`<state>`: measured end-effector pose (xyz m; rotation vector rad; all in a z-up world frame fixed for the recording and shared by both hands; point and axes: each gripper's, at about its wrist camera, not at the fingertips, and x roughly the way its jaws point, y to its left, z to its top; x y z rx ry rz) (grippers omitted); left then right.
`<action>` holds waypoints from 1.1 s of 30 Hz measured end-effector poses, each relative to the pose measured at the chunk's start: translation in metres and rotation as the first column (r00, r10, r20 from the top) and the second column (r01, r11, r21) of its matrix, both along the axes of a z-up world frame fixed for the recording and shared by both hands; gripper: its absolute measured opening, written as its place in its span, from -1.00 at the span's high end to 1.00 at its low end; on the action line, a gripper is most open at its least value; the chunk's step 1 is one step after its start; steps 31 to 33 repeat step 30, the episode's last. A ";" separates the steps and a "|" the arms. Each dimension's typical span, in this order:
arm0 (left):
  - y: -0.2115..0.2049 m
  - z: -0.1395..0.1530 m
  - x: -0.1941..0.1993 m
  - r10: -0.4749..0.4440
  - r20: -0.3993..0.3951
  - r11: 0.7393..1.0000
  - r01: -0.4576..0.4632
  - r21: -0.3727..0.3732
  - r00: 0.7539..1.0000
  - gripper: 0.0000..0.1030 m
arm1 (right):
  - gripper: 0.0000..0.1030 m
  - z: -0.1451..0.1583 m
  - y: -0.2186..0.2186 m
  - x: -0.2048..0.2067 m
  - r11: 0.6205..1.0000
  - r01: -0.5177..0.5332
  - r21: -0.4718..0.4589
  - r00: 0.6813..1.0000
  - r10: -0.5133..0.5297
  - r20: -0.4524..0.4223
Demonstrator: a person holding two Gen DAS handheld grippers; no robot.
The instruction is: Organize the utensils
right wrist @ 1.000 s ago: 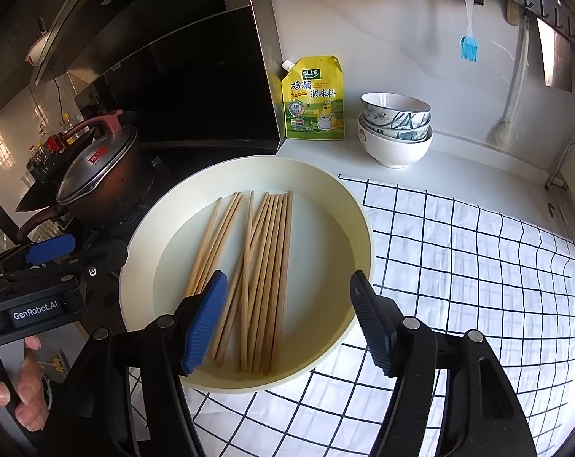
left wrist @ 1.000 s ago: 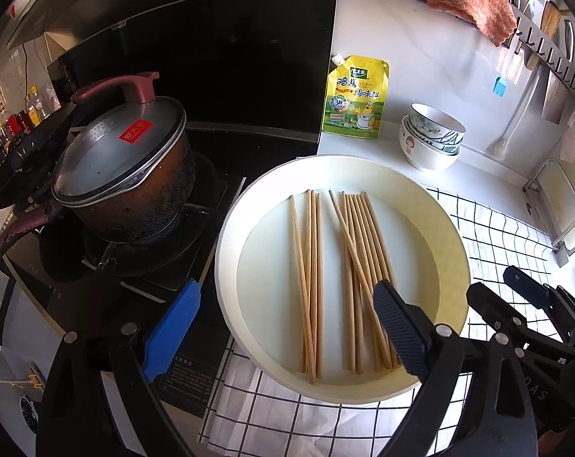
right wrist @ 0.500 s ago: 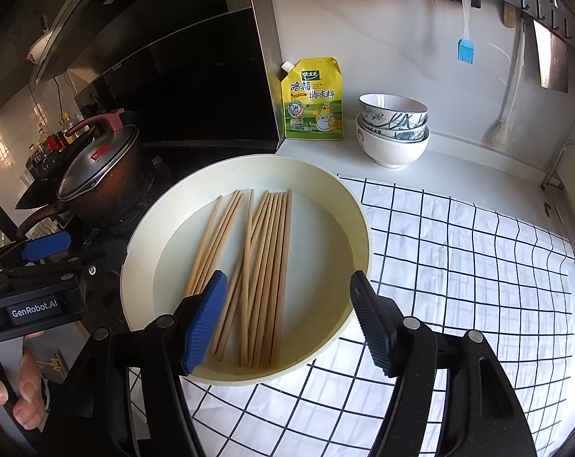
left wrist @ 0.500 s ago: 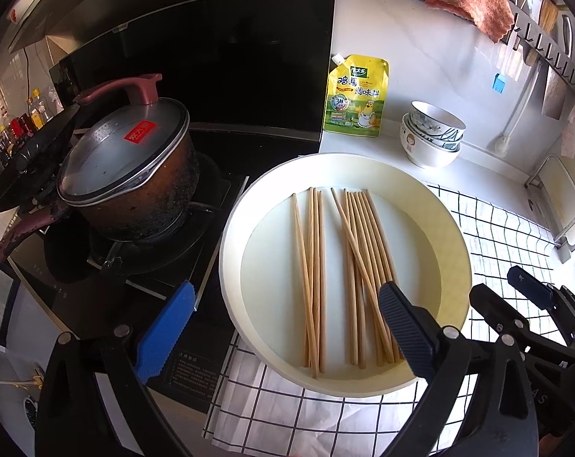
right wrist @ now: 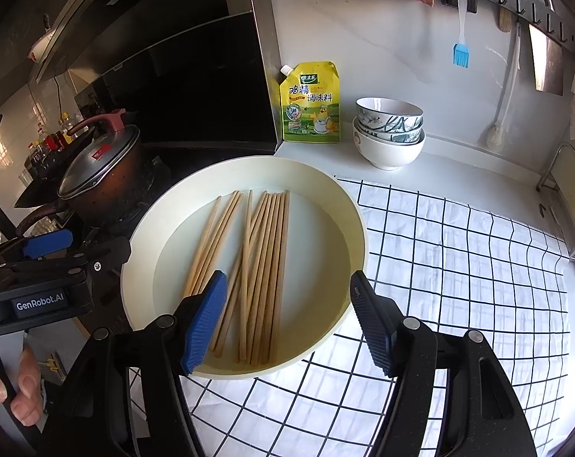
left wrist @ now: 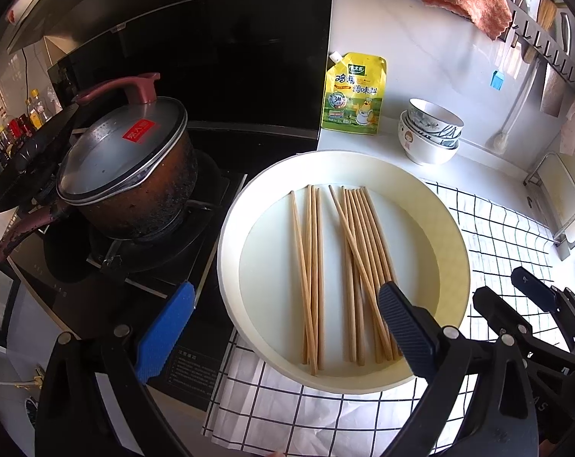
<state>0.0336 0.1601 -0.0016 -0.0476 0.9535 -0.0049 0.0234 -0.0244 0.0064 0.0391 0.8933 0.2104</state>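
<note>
Several wooden chopsticks (left wrist: 348, 266) lie side by side in a round cream tray (left wrist: 454, 236) on a checked cloth. The chopsticks (right wrist: 260, 262) and the tray (right wrist: 357, 224) also show in the right wrist view. My left gripper (left wrist: 283, 327) is open and empty, above the tray's near left edge. My right gripper (right wrist: 287, 320) is open and empty, above the tray's near rim. The right gripper (left wrist: 523, 297) shows at the right of the left wrist view, and the left gripper (right wrist: 66, 243) at the left of the right wrist view.
A lidded pot (left wrist: 123, 175) stands on the black stove at the left. A yellow seasoning pouch (left wrist: 354, 95) and stacked bowls (left wrist: 430, 133) stand by the back wall. A checked cloth (right wrist: 458, 266) covers the counter to the right. Utensils and a cloth hang from a wall rail (left wrist: 534, 34).
Both grippers have drawn back and risen slightly, so the tray sits a little farther away. The chopsticks have not moved.
</note>
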 end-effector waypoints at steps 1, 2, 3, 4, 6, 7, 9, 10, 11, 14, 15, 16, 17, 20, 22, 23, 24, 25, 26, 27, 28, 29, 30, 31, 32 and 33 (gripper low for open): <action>0.000 0.000 0.000 -0.001 0.000 1.000 0.001 0.000 1.000 -0.86 | -0.25 0.000 0.000 0.000 1.000 0.000 0.000 1.000 0.000 0.000; 0.000 0.000 0.000 -0.001 -0.001 1.000 0.001 0.000 1.000 -0.86 | -0.25 0.000 0.000 0.000 1.000 0.000 0.000 1.000 0.000 0.000; 0.000 0.000 0.000 -0.001 -0.001 1.000 0.001 -0.001 1.000 -0.86 | -0.25 0.000 0.000 0.000 1.000 -0.001 0.000 1.000 0.001 0.000; 0.000 -0.001 0.000 -0.001 -0.003 1.000 0.001 -0.002 1.000 -0.86 | -0.25 0.000 0.000 0.000 1.000 -0.001 0.000 1.000 0.001 -0.001; 0.000 -0.001 0.000 0.001 -0.007 1.000 -0.001 -0.005 1.000 -0.86 | -0.25 0.000 0.000 0.000 1.000 -0.001 0.000 1.000 0.001 -0.001; 0.001 -0.001 0.000 0.002 -0.008 1.000 -0.002 -0.008 1.000 -0.86 | -0.25 0.000 0.000 0.000 1.000 -0.001 0.000 1.000 0.001 0.000; 0.002 -0.002 0.001 0.002 -0.012 1.000 -0.002 -0.013 1.000 -0.86 | -0.25 0.000 0.001 0.000 1.000 0.000 -0.001 1.000 0.000 0.000; 0.003 -0.002 0.001 0.002 -0.013 1.000 -0.002 -0.015 1.000 -0.86 | -0.25 0.000 0.001 0.000 1.000 0.000 -0.001 1.000 0.000 0.000; 0.002 -0.003 0.001 0.002 -0.013 1.000 -0.003 -0.017 1.000 -0.86 | -0.25 0.000 0.001 -0.001 1.000 0.000 0.000 1.000 0.000 0.001; 0.003 -0.003 0.001 -0.001 -0.016 1.000 0.001 -0.024 1.000 -0.86 | -0.25 0.000 0.001 0.000 1.000 0.000 -0.001 1.000 0.000 0.000; 0.003 -0.004 0.001 -0.002 -0.017 1.000 0.001 -0.027 1.000 -0.86 | -0.25 0.000 0.001 -0.001 1.000 0.000 0.000 1.000 0.000 0.000; 0.003 -0.004 0.001 -0.002 -0.016 1.000 0.001 -0.029 1.000 -0.86 | -0.25 0.001 0.001 -0.001 1.000 0.000 0.000 1.000 0.000 0.000; 0.003 -0.004 0.001 -0.003 -0.016 1.000 0.003 -0.031 1.000 -0.86 | -0.25 0.001 0.000 -0.001 1.000 0.000 0.001 1.000 0.000 0.001; 0.001 -0.004 0.000 -0.003 -0.016 1.000 0.003 -0.026 1.000 -0.86 | -0.25 0.001 0.000 -0.001 1.000 0.003 0.003 1.000 -0.003 0.002; -0.001 -0.004 0.000 -0.003 -0.016 1.000 0.002 -0.014 1.000 -0.86 | -0.25 0.001 0.001 -0.001 1.000 0.005 0.004 1.000 -0.005 0.000; -0.001 -0.004 0.001 -0.002 -0.016 1.000 0.002 -0.007 1.000 -0.86 | -0.25 0.001 0.001 -0.001 1.000 0.006 0.004 1.000 -0.006 0.000; -0.002 -0.004 0.001 -0.001 -0.017 1.000 0.001 -0.002 1.000 -0.86 | -0.25 0.001 0.001 -0.001 1.000 0.006 0.005 1.000 -0.006 -0.001; -0.002 -0.005 0.001 -0.002 -0.019 1.000 0.002 -0.002 1.000 -0.86 | -0.25 0.002 0.000 -0.001 1.000 0.006 0.004 1.000 -0.006 0.000; -0.001 -0.005 0.001 -0.001 -0.022 1.000 0.001 -0.003 1.000 -0.86 | -0.25 0.002 0.000 -0.001 1.000 0.007 0.004 1.000 -0.007 0.000; -0.001 -0.005 0.001 0.001 -0.024 1.000 -0.001 -0.002 1.000 -0.86 | -0.25 0.002 0.000 -0.001 1.000 0.005 0.004 1.000 -0.005 0.000; -0.001 -0.006 0.002 0.002 -0.027 1.000 -0.002 -0.002 1.000 -0.86 | -0.25 0.002 0.000 -0.001 1.000 0.005 0.005 1.000 -0.005 0.001; -0.001 -0.006 0.002 0.001 -0.028 1.000 -0.001 -0.002 1.000 -0.86 | -0.25 0.002 0.000 -0.001 1.000 0.006 0.006 1.000 -0.006 0.001; -0.001 -0.006 0.002 0.001 -0.028 1.000 -0.001 -0.002 1.000 -0.86 | -0.25 0.002 0.000 -0.001 1.000 0.007 0.006 1.000 -0.007 0.002; -0.001 -0.006 0.002 0.001 -0.028 1.000 -0.001 -0.002 1.000 -0.86 | -0.25 0.002 0.000 -0.001 1.000 0.007 0.006 1.000 -0.007 0.002; -0.001 -0.006 0.002 0.001 -0.028 1.000 -0.001 -0.002 1.000 -0.86 | -0.25 0.002 0.000 -0.001 1.000 0.007 0.006 1.000 -0.007 0.002; -0.001 -0.006 0.002 0.001 -0.028 1.000 -0.001 -0.002 1.000 -0.86 | -0.25 0.002 0.000 -0.001 1.000 0.007 0.006 1.000 -0.007 0.002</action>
